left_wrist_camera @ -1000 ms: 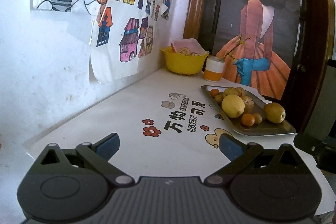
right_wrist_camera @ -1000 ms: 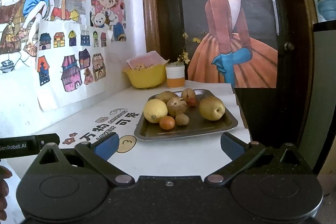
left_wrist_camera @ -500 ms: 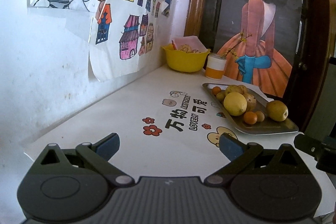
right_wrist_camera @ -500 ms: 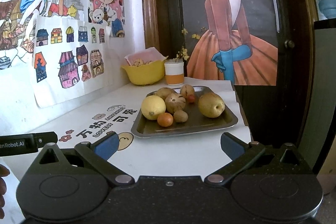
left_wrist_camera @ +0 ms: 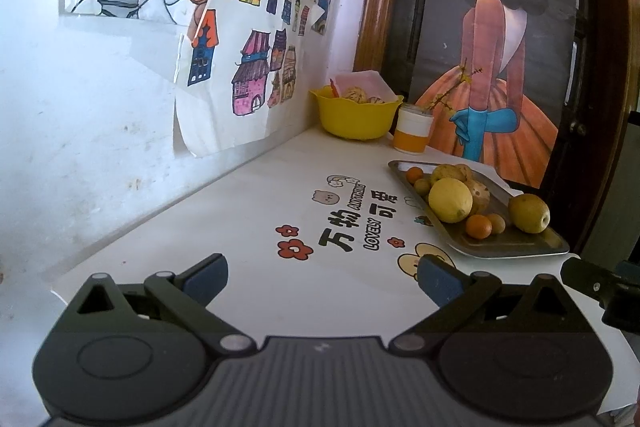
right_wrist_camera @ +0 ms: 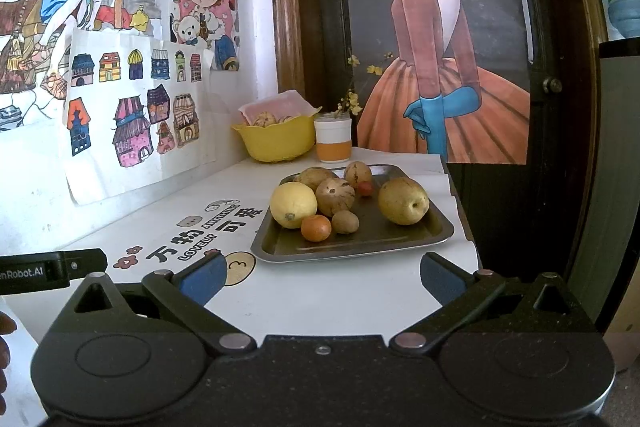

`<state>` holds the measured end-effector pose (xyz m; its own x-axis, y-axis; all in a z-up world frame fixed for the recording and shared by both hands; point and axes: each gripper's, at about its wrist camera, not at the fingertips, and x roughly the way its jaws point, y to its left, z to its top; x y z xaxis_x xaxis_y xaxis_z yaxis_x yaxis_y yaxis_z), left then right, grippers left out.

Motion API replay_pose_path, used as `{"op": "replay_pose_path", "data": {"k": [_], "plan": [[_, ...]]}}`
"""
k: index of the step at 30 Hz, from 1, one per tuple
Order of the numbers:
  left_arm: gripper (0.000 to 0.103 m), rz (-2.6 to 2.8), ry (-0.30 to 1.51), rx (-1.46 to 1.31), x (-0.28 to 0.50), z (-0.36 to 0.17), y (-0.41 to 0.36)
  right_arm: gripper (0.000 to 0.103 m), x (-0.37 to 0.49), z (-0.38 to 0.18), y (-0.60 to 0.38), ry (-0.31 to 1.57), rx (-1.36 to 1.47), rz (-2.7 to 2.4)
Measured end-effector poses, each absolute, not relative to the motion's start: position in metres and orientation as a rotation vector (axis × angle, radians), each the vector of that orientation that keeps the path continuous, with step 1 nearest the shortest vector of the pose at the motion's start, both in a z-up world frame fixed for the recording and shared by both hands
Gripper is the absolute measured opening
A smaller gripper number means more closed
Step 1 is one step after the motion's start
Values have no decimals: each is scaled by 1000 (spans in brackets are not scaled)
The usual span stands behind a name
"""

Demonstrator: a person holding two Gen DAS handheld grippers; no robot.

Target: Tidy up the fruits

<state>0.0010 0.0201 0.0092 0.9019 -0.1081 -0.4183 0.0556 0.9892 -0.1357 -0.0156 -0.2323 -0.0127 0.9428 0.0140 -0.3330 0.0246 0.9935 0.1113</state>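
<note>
Both the left gripper (left_wrist_camera: 322,277) and right gripper (right_wrist_camera: 322,277) are spread, empty. Fruit tray (right_wrist_camera: 442,233) sits at the table's (left_wrist_camera: 248,211) right edge; left half bare.

A lived-in family home: children's coloured drawings (right_wrist_camera: 132,107) taped to a white wall at 10 o'clock, an illustrated poster (right_wrist_camera: 440,35) on a dark wooden door (right_wrist_camera: 560,107) at 1 o'clock, a cartoon-printed table (left_wrist_camera: 240,227) bearing a fruit tray (right_wrist_camera: 360,243).

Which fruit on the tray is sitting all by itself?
The yellow-green pear on the right side of the metal tray. The lemon and the other fruits crowd together on the left.
</note>
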Motion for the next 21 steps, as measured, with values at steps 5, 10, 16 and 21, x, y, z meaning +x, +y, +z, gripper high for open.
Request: {"op": "replay_pose_path", "data": {"k": [5,10,16,21], "plan": [[103,-85,439,-122,1,9,20,102,-16,-12,-232,340,113,-5],[103,-85,439,-122,1,9,20,102,-16,-12,-232,341,113,-4],[103,-83,439,-124,0,9,21,102,-16,-12,-232,339,111,-3],[103,-84,440,-123,0,9,21,102,-16,-12,-232,338,110,-1]]}}
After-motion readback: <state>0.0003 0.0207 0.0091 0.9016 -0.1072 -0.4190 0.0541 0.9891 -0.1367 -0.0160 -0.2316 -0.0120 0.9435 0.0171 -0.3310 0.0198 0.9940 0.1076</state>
